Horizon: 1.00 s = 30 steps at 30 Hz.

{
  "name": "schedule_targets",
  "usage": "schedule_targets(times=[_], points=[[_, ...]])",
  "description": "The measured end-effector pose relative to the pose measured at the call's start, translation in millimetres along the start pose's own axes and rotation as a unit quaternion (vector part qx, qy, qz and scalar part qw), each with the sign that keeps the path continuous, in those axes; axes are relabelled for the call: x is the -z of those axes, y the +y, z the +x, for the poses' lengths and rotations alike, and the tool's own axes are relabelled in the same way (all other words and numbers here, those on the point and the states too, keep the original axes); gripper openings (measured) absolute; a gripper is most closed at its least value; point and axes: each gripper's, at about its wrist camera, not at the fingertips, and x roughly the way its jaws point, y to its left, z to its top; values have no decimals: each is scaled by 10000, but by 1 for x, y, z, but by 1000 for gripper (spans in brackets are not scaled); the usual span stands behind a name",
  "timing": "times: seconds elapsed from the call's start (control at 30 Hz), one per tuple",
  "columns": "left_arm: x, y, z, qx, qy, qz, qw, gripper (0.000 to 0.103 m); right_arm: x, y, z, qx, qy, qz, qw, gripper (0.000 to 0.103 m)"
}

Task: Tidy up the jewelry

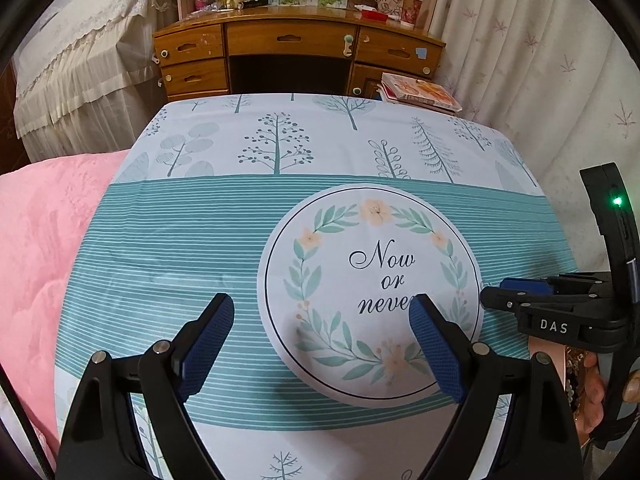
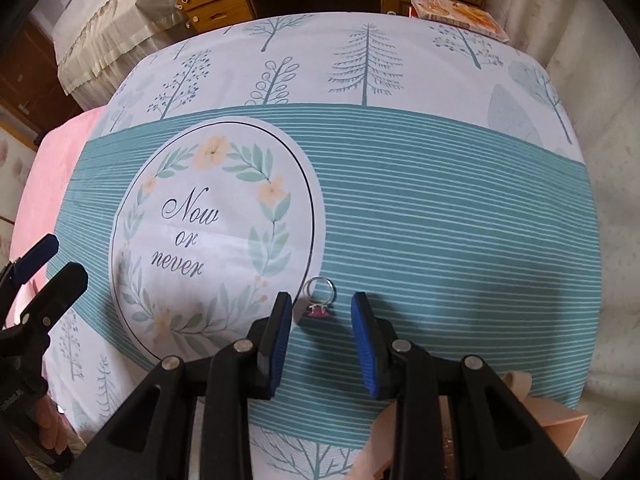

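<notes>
My right gripper (image 2: 321, 312) points down at the tablecloth (image 2: 440, 220) with its blue pads partly apart, and the ring (image 2: 319, 300) lies on the cloth between the fingertips. The silver band sits toward twelve o'clock and the pink stone toward six. Neither pad touches the ring that I can see, so I hold nothing there. It lies on the teal stripes, just at four o'clock of the round "Now or never" print (image 2: 216, 236).

My left gripper (image 1: 322, 324) stands wide open over the same print, with only cloth between its pads. From that side I see the right gripper at three o'clock, with a hand (image 1: 596, 396) on its grip.

At five o'clock in the right view, a pale pink box (image 2: 560, 428) sits at the near table edge. Further out, a pink blanket (image 1: 44, 264) lies at nine o'clock, a wooden desk (image 1: 296, 52) at twelve, a stack of books (image 1: 420, 92) at one, and a curtain (image 1: 540, 60) at two.
</notes>
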Motion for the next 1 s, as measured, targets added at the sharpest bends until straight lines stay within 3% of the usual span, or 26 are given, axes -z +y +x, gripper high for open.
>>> schedule_targets(times=[0.13,0.23,0.43,0.77,0.83,0.9,1.0], points=[[3,-1,0,34,24,-4,10000,88,1,4,1,89,-80,-78,9999,12],[5,-3,-2,50,32,15,10000,88,3,6,1,63,-124,-123,9998,10],[11,-7,-10,74,22,57,10000,88,11,6,-11,-169,-312,-24,9994,10],[25,-26,-34,203,-3,235,9995,88,41,1,-70,-718,-909,165,9931,10],[32,-31,-38,301,71,291,9991,91,50,-2,-81,-831,-1008,205,9912,10],[38,-34,-39,363,168,305,9987,102,63,-6,-94,-925,-1133,230,9890,10],[50,-40,-40,359,309,319,9984,102,83,-15,-109,-967,-1286,301,9865,10]])
